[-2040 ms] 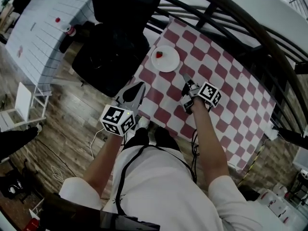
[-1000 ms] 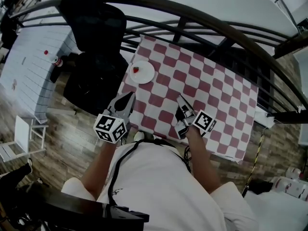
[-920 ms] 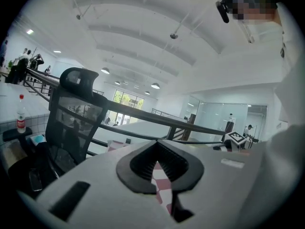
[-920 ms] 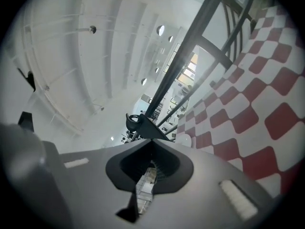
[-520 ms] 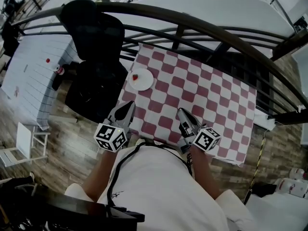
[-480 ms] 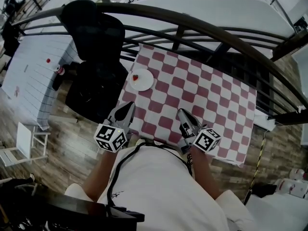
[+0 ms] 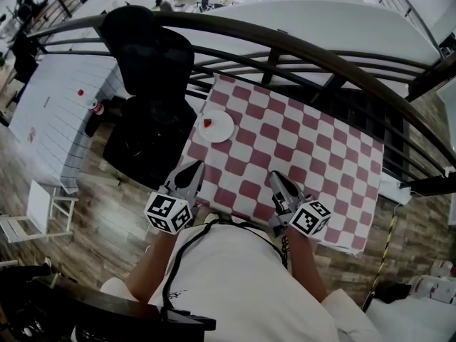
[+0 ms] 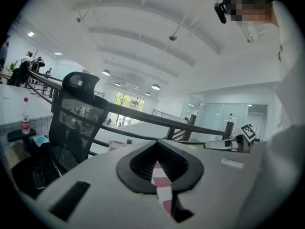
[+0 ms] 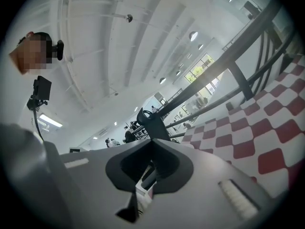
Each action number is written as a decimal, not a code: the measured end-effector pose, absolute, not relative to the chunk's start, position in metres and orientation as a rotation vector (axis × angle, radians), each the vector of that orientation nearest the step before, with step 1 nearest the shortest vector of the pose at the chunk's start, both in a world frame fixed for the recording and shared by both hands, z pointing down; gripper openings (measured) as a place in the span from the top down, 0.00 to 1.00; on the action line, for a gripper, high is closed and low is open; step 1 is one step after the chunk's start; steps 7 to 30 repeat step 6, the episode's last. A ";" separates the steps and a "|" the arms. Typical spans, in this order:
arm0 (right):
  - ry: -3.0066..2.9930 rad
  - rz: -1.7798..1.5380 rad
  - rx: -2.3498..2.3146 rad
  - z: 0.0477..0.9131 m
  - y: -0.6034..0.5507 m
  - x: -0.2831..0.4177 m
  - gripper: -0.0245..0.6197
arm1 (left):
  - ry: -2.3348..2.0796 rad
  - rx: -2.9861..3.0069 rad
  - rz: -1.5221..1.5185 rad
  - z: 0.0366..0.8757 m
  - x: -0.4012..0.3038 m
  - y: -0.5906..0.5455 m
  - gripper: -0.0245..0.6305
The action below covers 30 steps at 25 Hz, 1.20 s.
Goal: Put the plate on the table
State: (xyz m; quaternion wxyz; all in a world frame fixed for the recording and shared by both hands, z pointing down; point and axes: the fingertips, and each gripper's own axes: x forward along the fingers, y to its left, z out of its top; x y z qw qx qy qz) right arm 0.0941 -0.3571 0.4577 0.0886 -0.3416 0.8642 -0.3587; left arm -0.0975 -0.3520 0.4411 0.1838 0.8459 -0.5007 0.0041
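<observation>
Showing left gripper (image 7: 193, 169) jaws pressed together, empty, right gripper (image 7: 276, 179) jaws also together, gripping nothing

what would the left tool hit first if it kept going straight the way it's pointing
Probably the white plate near the checked table's left edge; the left tool aims right at it. Height is unclear, so it could touch the table first.

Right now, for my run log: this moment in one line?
round white plate: on red-checked table | left gripper: shut | right gripper: shut
</observation>
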 end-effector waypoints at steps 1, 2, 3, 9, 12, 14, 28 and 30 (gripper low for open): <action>2.574 -1.066 -1.016 0.457 -0.358 0.094 0.95 | -1.414 2.385 0.010 0.441 -0.098 -0.352 0.95; 2.575 -1.065 -1.015 0.458 -0.359 0.094 0.95 | -1.415 2.385 0.009 0.441 -0.098 -0.353 0.95; 2.577 -1.065 -1.014 0.458 -0.360 0.093 0.95 | -1.416 2.385 0.008 0.441 -0.098 -0.354 0.95; 2.575 -1.061 -1.012 0.458 -0.363 0.093 0.95 | -1.418 2.388 0.006 0.440 -0.099 -0.358 0.95; 2.575 -1.061 -1.012 0.458 -0.363 0.093 0.95 | -1.418 2.388 0.006 0.440 -0.099 -0.358 0.95; 2.575 -1.061 -1.012 0.458 -0.363 0.093 0.95 | -1.418 2.388 0.006 0.440 -0.099 -0.358 0.95; 2.575 -1.061 -1.012 0.458 -0.363 0.093 0.95 | -1.418 2.388 0.006 0.440 -0.099 -0.358 0.95; 2.575 -1.061 -1.012 0.458 -0.363 0.093 0.95 | -1.418 2.388 0.006 0.440 -0.099 -0.358 0.95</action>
